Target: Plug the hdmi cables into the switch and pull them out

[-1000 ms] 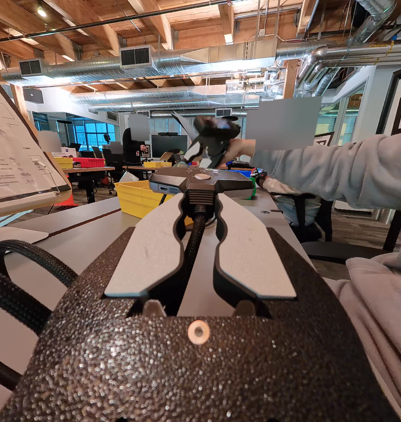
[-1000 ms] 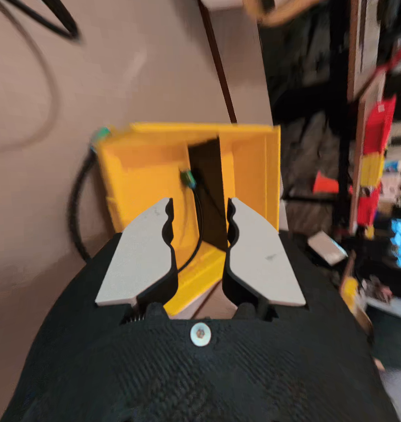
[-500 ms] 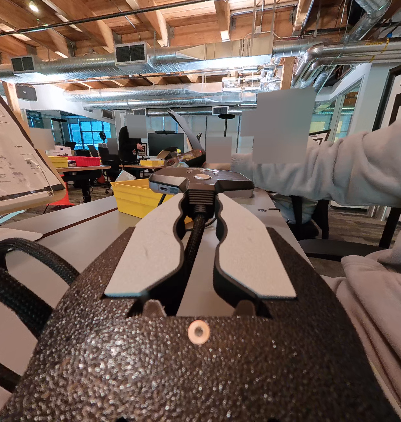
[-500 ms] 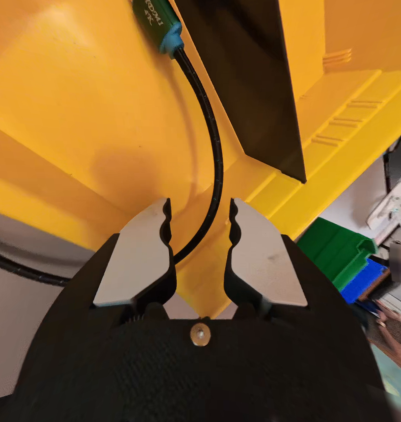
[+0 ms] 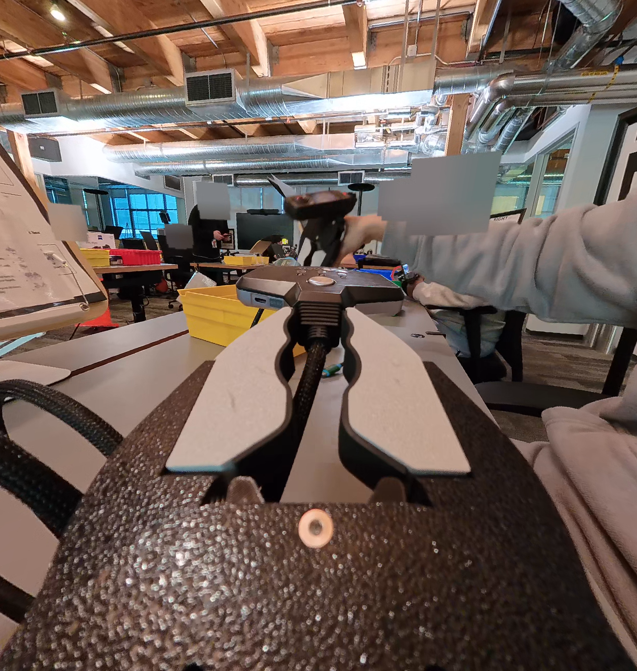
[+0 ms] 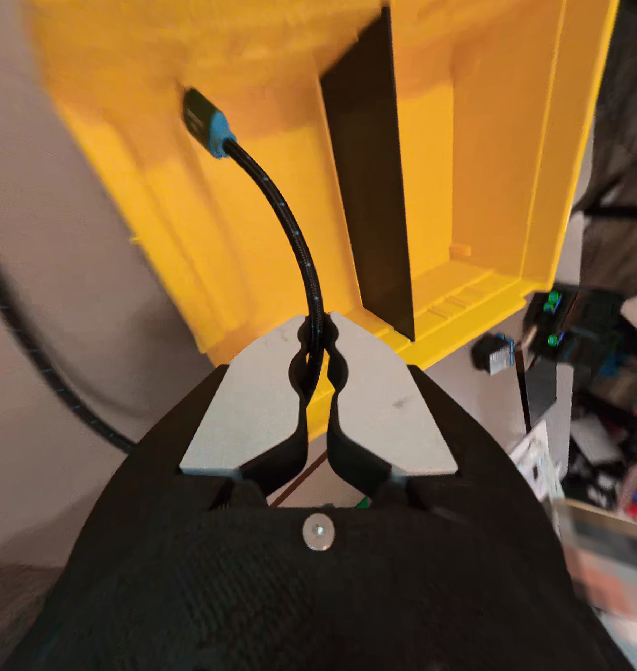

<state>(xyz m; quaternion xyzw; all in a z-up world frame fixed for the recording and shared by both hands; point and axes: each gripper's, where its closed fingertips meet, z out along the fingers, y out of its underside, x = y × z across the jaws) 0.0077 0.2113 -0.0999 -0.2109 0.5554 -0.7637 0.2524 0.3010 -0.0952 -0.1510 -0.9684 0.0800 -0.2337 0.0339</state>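
In the left wrist view my left gripper [image 5: 318,314] is shut on the ribbed neck and thick braided cable [image 5: 309,377] of the dark grey HDMI switch [image 5: 320,287], holding it just above the grey table [image 5: 128,363]. In the right wrist view my right gripper [image 6: 317,319] is shut on a thin black braided HDMI cable [image 6: 295,232]. Its green and blue plug [image 6: 204,116] sticks up free over the yellow bin [image 6: 491,145]. The right gripper also shows beyond the switch in the left wrist view [image 5: 320,221], held by a hand.
The yellow bin [image 5: 215,312] stands behind the switch and has a black divider [image 6: 367,181]. A paper stand [image 5: 19,261] is at the left. A small green-blue plug [image 5: 331,371] lies on the table. A grey sleeve [image 5: 527,261] reaches across the right.
My right gripper has closed on the thin cable in the bin and pulled back with it, the plug rising. My left gripper still holds the switch in place.
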